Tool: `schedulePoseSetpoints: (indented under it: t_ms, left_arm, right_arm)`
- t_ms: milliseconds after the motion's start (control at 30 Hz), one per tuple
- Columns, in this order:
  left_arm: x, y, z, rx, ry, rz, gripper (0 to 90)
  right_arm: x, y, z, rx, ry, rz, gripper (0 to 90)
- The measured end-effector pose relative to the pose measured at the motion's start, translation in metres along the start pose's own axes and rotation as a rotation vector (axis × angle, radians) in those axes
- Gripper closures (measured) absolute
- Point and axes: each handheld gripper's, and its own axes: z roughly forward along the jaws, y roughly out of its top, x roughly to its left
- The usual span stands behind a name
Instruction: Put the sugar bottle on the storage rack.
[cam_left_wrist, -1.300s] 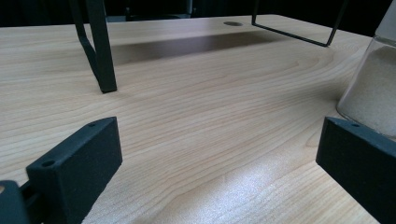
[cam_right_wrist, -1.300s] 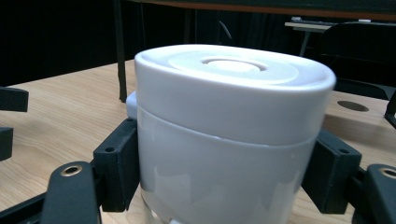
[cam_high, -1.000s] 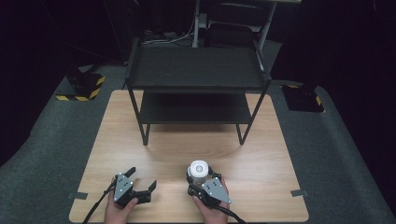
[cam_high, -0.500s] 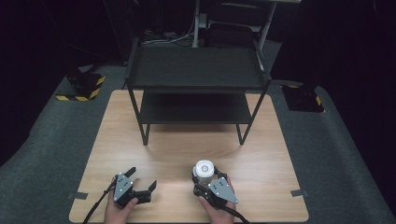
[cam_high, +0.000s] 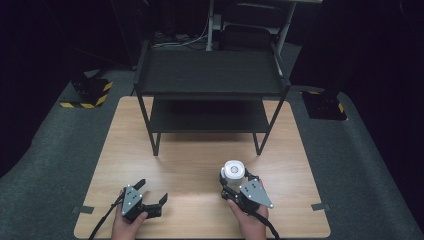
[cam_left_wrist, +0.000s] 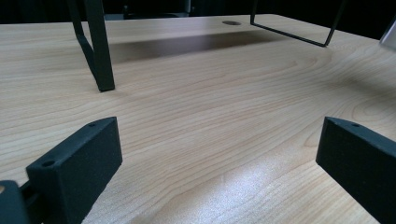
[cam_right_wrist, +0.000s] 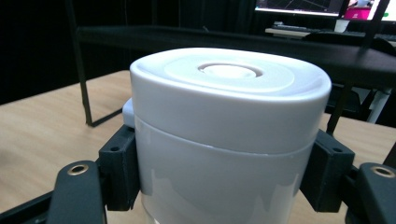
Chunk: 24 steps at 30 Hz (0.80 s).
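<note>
Wooden counter (cam_high: 200, 165) on dark grey floor, black background; black two-tier shelf rack (cam_high: 210, 75) stands on the counter's far half, legs near the middle. Right tool (cam_high: 231, 181) near the counter's front edge, right of centre, held by a hand (cam_high: 248, 220) coming in from the bottom. White round container (cam_high: 233, 171) with a ridged white lid sits upright between the right tool's jaws; in the right gripper view the container (cam_right_wrist: 229, 135) has a black jaw pad pressed against each side, just below the lid rim, so this tool is clamped on it. Whether the container's base touches the counter cannot be told. Left tool (cam_high: 154, 192) near the front edge, left of centre, held by the other hand (cam_high: 127, 225), well apart from the container. Left gripper view: left tool (cam_left_wrist: 219, 154) jaws spread wide, bare wood between them, rack leg (cam_left_wrist: 100, 46) ahead
</note>
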Motion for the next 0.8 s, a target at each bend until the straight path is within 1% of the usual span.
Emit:
schedulePoseSetpoints:
  t_ms: [67, 133, 233, 333, 367, 500, 533, 633, 667, 700, 733, 800]
  left_arm:
    - [0.0, 0.0, 0.0, -0.001, 0.0, 0.0, 0.4]
    - [0.0, 0.0, 0.0, 0.0, -0.002, -0.003, 0.5]
    - [0.001, 0.0, 0.0, 0.0, -0.004, -0.005, 0.5]
    - [0.001, 0.0, 0.0, 0.0, -0.003, -0.007, 0.4]
    - [0.001, 0.0, 0.0, 0.0, -0.003, -0.007, 0.5]
    - [0.001, 0.0, 0.0, -0.001, -0.004, -0.006, 0.5]
    - [0.001, 0.0, 0.0, -0.001, -0.004, -0.006, 0.5]
    - [0.001, 0.0, 0.0, -0.001, -0.005, -0.005, 0.5]
    - [0.001, 0.0, 0.0, -0.001, -0.005, -0.005, 0.5]
    - [0.001, 0.0, 0.0, 0.0, -0.006, -0.006, 0.5]
    - [0.001, 0.0, 0.0, 0.0, -0.006, -0.007, 0.5]
    - [0.002, 0.0, 0.0, 0.0, -0.008, -0.008, 0.5]
  right_arm:
    - [-0.001, 0.003, 0.0, -0.002, -0.003, 0.001, 28.9]
    - [-0.006, 0.014, 0.001, 0.0, -0.009, 0.009, 28.9]
    - [-0.012, 0.024, 0.002, 0.0, -0.012, 0.025, 28.9]
    - [-0.016, 0.034, 0.003, -0.003, -0.017, 0.023, 28.9]
    - [-0.016, 0.034, 0.003, -0.003, -0.017, 0.023, 28.9]
    - [-0.022, 0.049, 0.007, -0.007, -0.014, 0.03, 28.9]
    - [-0.025, 0.058, 0.009, -0.005, -0.011, 0.028, 28.9]
    - [-0.029, 0.07, 0.013, -0.007, -0.009, 0.028, 28.9]
    - [-0.029, 0.07, 0.013, -0.007, -0.009, 0.028, 28.9]
    - [-0.031, 0.078, 0.017, -0.009, -0.008, 0.033, 28.9]
    - [-0.031, 0.078, 0.017, -0.009, -0.008, 0.033, 28.9]
    - [-0.037, 0.088, 0.023, -0.007, -0.003, 0.042, 28.9]
